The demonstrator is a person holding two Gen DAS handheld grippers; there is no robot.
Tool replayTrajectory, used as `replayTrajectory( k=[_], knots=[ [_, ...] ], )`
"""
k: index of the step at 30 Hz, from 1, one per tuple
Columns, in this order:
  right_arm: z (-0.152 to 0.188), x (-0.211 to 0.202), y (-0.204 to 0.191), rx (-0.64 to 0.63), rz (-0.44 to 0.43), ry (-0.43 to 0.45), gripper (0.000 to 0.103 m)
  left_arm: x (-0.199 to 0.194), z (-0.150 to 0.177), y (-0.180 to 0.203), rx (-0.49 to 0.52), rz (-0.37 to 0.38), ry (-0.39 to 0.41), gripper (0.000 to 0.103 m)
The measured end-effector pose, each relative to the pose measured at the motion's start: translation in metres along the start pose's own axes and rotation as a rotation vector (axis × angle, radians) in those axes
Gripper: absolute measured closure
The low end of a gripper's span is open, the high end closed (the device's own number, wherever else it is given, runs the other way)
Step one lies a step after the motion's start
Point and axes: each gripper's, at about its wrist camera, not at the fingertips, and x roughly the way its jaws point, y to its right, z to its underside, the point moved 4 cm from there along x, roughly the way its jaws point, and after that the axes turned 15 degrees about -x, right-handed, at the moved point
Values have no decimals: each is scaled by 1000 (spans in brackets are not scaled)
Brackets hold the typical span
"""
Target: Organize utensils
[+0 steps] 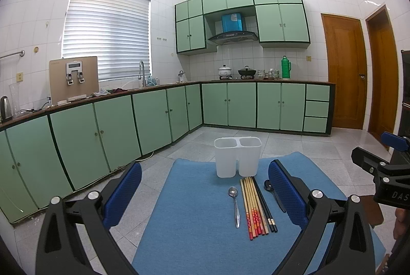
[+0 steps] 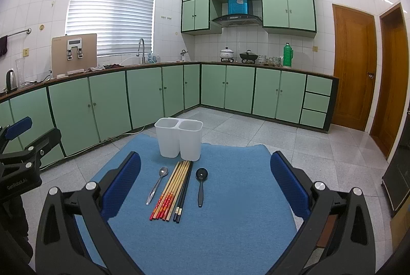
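so: spoons (image 2: 159, 184) 2 | holder (image 2: 178, 140) 1, two-bin | left fingers (image 1: 125, 195) spread | right fingers (image 2: 123, 186) spread

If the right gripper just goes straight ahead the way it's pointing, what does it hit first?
Probably the black spoon on the blue mat, between the open right gripper fingers; depth is unclear, so it might pass above.

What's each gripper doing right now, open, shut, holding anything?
Left gripper: open, holding nothing, above the blue mat.
Right gripper: open, holding nothing, above the same mat.
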Motion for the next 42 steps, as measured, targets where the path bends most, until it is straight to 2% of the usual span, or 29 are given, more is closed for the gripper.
replayTrajectory(
  k=[42],
  knots=[
    [3, 6, 6, 7, -1, -2, 5, 0, 1, -5, 0, -8, 5, 6]
  ],
)
